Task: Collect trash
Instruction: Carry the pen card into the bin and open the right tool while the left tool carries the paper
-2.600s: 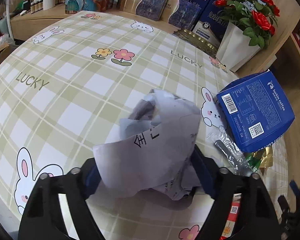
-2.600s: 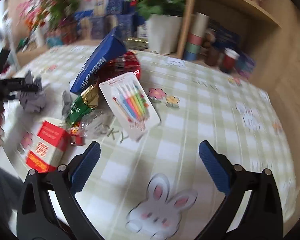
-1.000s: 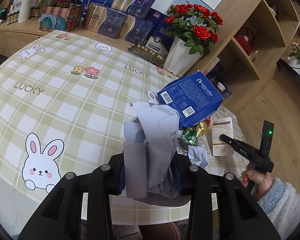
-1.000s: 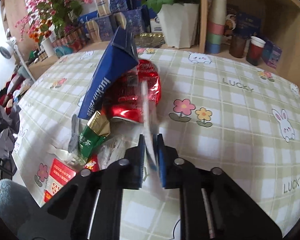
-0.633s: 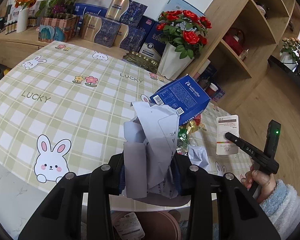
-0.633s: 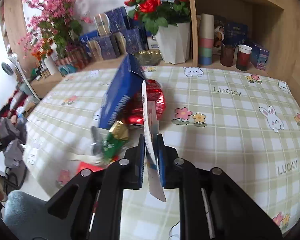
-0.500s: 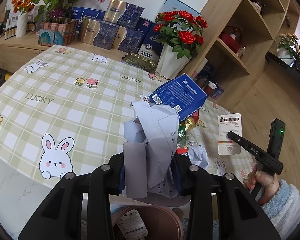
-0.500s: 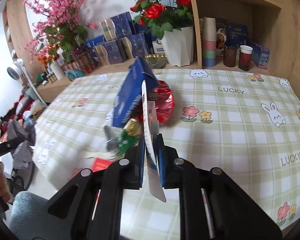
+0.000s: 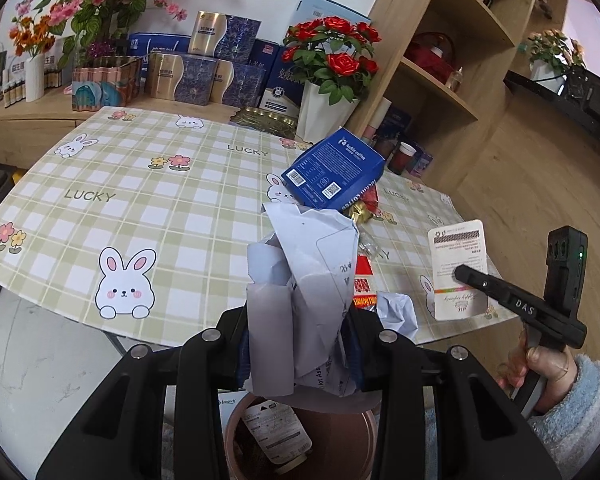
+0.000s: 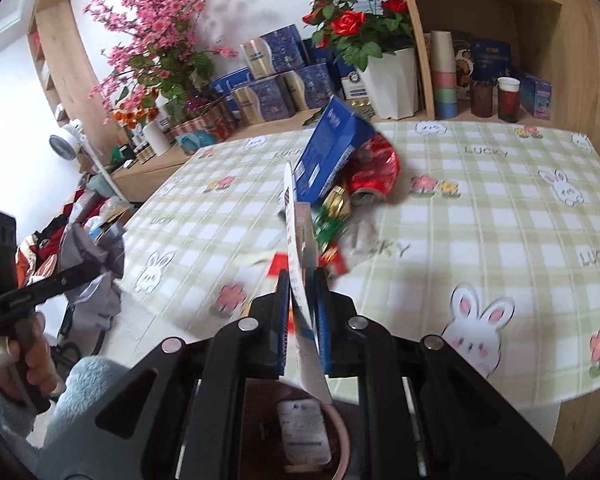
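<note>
Left tongs [image 9: 298,344]: my fingers are closed tight on the paper [image 9: 304,280], a crumpled grey-white wad that stands up between them.
Right tongs [image 10: 302,316]: clamped flat on the card [image 10: 300,264], which I hold edge-on; in the left view its printed back [image 9: 458,268] shows, held up off the table edge.
Bin [image 9: 340,432]: a brown round tub on the floor right under both my tongs, off the near table edge; a white label lies inside it.
Paper position: in the air above the bin's mouth, not in it.
Card position: its lower corner hangs over the bin [image 10: 340,436].
Table [image 9: 140,208]: green check cloth with rabbits.
Left on the table: a blue box [image 9: 334,174] leaning on a red can [image 10: 374,172], a gold-green wrapper [image 10: 332,204], a red packet [image 9: 362,286] and a small paper ball [image 9: 396,314] near the edge.
</note>
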Demonstrator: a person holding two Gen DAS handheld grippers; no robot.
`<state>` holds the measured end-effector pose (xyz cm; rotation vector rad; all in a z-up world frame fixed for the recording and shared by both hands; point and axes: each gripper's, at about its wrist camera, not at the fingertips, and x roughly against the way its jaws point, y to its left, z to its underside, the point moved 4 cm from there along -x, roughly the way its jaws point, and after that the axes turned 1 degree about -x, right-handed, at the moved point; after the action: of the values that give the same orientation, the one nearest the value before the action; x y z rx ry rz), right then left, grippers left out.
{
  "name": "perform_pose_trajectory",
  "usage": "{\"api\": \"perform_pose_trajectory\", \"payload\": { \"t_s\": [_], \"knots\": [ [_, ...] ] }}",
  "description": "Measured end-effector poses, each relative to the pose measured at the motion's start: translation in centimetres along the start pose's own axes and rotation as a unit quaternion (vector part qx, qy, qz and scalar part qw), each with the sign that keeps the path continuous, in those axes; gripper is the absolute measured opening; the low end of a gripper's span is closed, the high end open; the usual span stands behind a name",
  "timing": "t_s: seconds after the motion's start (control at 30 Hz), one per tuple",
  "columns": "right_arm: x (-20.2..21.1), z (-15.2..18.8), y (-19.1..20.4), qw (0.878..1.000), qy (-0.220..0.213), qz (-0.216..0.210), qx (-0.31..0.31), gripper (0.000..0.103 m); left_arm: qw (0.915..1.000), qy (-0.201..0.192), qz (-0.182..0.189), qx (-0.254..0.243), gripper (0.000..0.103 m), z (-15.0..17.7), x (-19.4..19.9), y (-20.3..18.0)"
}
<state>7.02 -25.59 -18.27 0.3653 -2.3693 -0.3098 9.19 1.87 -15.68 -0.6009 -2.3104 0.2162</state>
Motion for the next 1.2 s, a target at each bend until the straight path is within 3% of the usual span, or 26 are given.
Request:
{"api": "perform_pose_trajectory", "payload": {
  "t_s": [0.27,0.4,0.7,0.87,1.17,1.2],
  "knots": [
    [0.0,6.0,3.3,0.998,0.053,-0.02,0.039,0.015,0.9999,0.001,0.009,-0.005,0.036,2.3,1.5,-1.0],
    [-2.1,10.5,4.6,0.993,0.107,-0.022,0.053,0.015,0.9998,0.01,0.01,-0.011,0.036,3.9,1.8,-1.4],
    [-7.8,17.4,4.4,0.974,0.219,0.021,0.062,0.015,0.9997,0.022,0.003,-0.008,0.036,5.7,1.8,-1.2],
    [-9.6,19.2,3.2,0.964,0.259,0.046,0.044,0.015,0.9997,0.026,-0.002,0.0,0.036,6.0,1.5,-0.6],
    [-10.5,20.0,2.1,0.958,0.277,0.066,0.033,0.016,0.9993,0.035,-0.005,0.008,0.036,6.5,0.7,-0.1],
    [-10.6,20.0,2.1,0.958,0.277,0.066,0.032,0.02,0.9993,0.035,-0.006,0.008,0.036,6.6,0.7,-0.1]
  ]
}}
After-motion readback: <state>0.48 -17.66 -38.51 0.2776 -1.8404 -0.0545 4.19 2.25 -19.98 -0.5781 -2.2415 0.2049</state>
